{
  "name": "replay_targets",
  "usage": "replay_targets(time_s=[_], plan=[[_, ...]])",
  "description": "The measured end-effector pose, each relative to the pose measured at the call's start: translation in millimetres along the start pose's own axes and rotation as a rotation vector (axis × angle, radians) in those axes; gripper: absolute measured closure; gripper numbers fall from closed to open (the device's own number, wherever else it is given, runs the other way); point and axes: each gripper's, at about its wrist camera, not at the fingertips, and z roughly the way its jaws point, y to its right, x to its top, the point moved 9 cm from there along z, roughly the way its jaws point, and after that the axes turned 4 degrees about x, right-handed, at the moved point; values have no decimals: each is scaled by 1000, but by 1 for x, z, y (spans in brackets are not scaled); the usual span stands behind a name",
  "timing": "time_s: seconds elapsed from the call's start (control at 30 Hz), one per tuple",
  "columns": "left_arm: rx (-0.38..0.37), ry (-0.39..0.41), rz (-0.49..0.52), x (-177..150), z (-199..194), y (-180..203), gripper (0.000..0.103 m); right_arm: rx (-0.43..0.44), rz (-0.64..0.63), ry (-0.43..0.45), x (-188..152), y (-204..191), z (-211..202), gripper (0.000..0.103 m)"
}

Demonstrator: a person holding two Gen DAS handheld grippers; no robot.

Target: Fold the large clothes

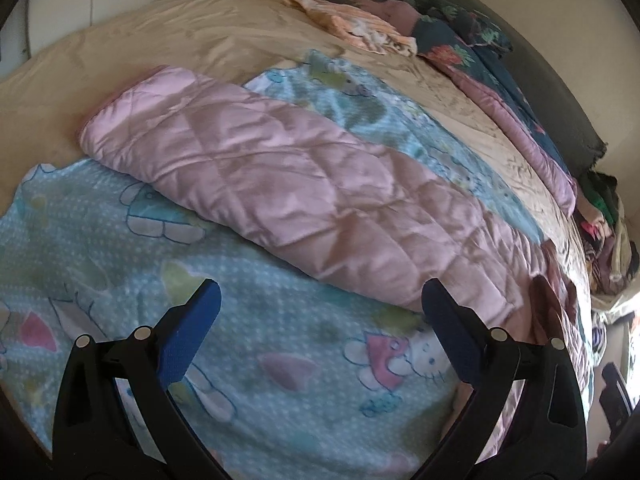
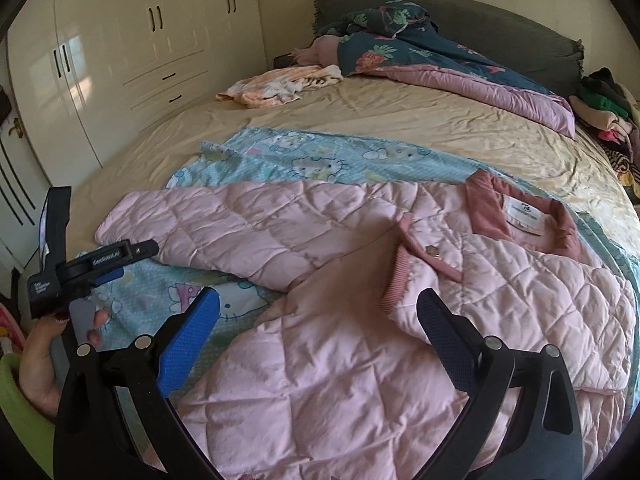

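Lying flat on a blanket [image 2: 320,160] on the bed [image 2: 400,112], the jacket [image 2: 320,340] points its collar right, sleeve [image 1: 280,184] stretched leftward; both grippers' fingers [image 1: 192,332] [image 2: 192,336] gape wide, holding nothing.

bare sheet [image 2: 360,108] beyond jacket [image 2: 320,320] | far edge: crumpled quilt [image 2: 440,56], clothes pile [image 2: 604,108]

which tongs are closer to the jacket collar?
Right. The right tongs hover open over the pink quilted jacket's chest, just below the collar. The left tongs sit open out by the spread sleeve.
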Motion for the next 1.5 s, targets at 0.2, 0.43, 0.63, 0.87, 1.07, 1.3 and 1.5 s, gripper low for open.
replay_targets(time_s=[0.2, 0.43, 0.63, 0.87, 1.07, 1.3, 1.5], plan=[[17, 7, -56, 15, 16, -23, 9, -2, 10, -19, -8, 6, 10, 5], [56, 10, -163, 36, 37, -56, 9, -14, 49, -26, -16, 26, 13, 5], [85, 41, -244, 60, 45, -81, 17, -18, 84, -23, -20, 43, 12, 5], [85, 118, -292, 87, 21, -89, 83, -33, 120, -9, -22, 64, 3, 5], [7, 265, -192, 116, -50, -42, 89, -40, 140, 22, -20, 76, -19, 5], [-88, 385, -51, 127, -131, 35, 91, -48, 179, 62, -26, 94, -55, 5], [-169, 439, 97, 108, -179, 111, 91, -72, 220, 94, -36, 116, -88, 5]])
